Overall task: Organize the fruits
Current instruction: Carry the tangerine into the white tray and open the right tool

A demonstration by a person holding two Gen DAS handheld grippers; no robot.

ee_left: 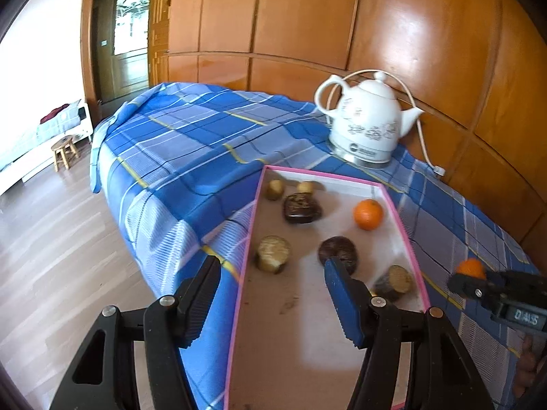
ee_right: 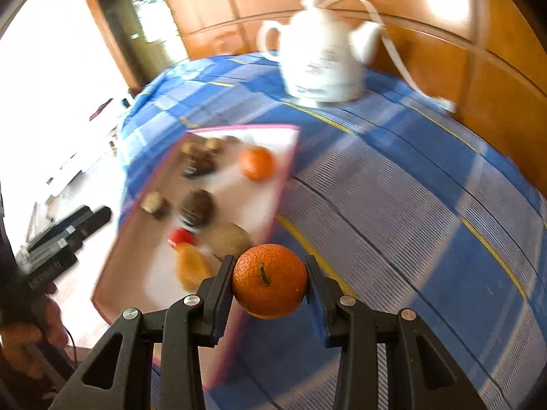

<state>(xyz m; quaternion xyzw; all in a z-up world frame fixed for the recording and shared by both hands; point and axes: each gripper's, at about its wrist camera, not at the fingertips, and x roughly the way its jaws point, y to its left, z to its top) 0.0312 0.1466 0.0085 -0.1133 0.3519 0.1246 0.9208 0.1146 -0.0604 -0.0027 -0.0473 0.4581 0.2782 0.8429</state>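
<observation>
While the right claw (ee_right: 270, 282) pinches a stemmed mandarin (ee_right: 270, 280) above the blue plaid surface (ee_right: 410, 205), just outside the right rim of the pink-edged tray (ee_left: 251, 225), the left claw (ee_left: 273, 300) hangs half open and empty over the tray's near end. To do this well, I'd carry the fruit over that rim and set it beside the mandarin in the tray (ee_left: 368, 214), clear of the brown pastries (ee_left: 338, 253).
</observation>
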